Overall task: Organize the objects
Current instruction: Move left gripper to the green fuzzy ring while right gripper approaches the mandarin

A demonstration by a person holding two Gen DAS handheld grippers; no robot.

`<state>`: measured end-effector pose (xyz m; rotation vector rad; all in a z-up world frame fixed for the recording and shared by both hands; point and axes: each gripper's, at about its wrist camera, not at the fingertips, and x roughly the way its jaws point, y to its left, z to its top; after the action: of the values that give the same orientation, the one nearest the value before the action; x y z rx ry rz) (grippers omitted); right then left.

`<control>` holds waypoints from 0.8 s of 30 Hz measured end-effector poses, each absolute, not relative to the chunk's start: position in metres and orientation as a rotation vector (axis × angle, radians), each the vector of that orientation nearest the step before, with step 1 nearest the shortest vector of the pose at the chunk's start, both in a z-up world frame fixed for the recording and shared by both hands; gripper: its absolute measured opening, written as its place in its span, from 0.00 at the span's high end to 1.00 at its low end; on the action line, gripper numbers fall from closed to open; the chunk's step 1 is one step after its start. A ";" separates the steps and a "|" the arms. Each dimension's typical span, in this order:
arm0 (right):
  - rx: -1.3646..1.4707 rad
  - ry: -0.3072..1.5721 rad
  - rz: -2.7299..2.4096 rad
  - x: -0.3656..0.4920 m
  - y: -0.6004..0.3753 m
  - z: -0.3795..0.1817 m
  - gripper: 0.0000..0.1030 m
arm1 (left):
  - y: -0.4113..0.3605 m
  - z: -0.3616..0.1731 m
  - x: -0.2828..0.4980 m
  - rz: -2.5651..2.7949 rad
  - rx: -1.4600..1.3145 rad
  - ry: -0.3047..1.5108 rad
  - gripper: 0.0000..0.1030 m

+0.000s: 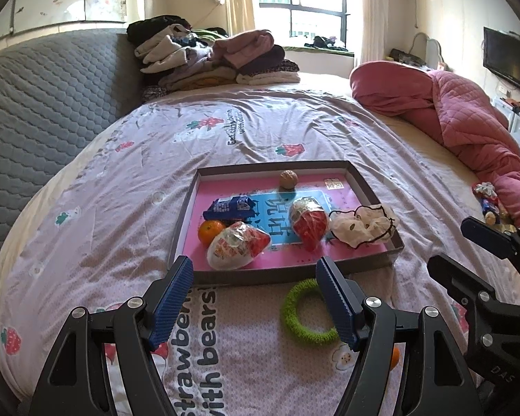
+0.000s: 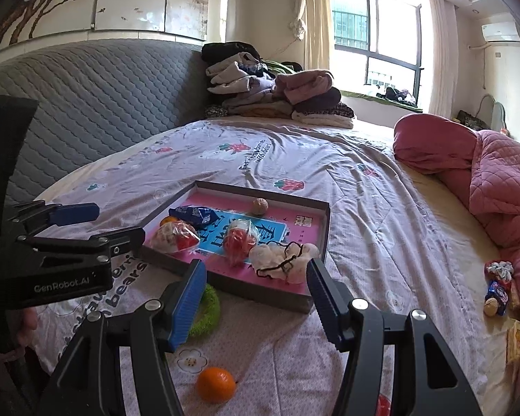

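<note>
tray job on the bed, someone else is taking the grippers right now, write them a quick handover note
Left gripper: open, empty, hovering at the near edge of the tray.
Right gripper: open, empty, above the near corner of the tray.
Done: in the tray are a walnut, a blue snack packet, an orange, two red-and-white wrapped snacks and a white cloth with black cord.
Left: green ring on the sheet just before the tray, loose orange nearer still, and a small pile of wrapped sweets by the pink quilt.
</note>
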<state>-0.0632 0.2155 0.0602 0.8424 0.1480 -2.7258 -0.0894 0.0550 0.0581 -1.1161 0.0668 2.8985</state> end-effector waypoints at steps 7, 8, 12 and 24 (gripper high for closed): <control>0.894 0.171 -2.694 -0.050 0.214 0.044 0.42 | 0.056 0.044 -0.088 2.880 -1.153 0.073 0.27; 0.901 0.176 -2.692 -0.049 0.214 0.041 0.42 | 0.057 0.040 -0.088 2.875 -1.165 0.079 0.27; 0.939 0.182 -2.669 -0.046 0.212 0.031 0.42 | 0.059 0.027 -0.092 2.856 -1.207 0.079 0.27; 1.086 0.223 -2.605 -0.043 0.204 -0.005 0.42 | 0.068 -0.012 -0.103 2.782 -1.315 0.100 0.27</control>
<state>-0.0427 0.2038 -0.0055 1.0862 0.2228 -2.6049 -0.1033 0.0684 -0.0120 -1.3151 0.0998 2.7819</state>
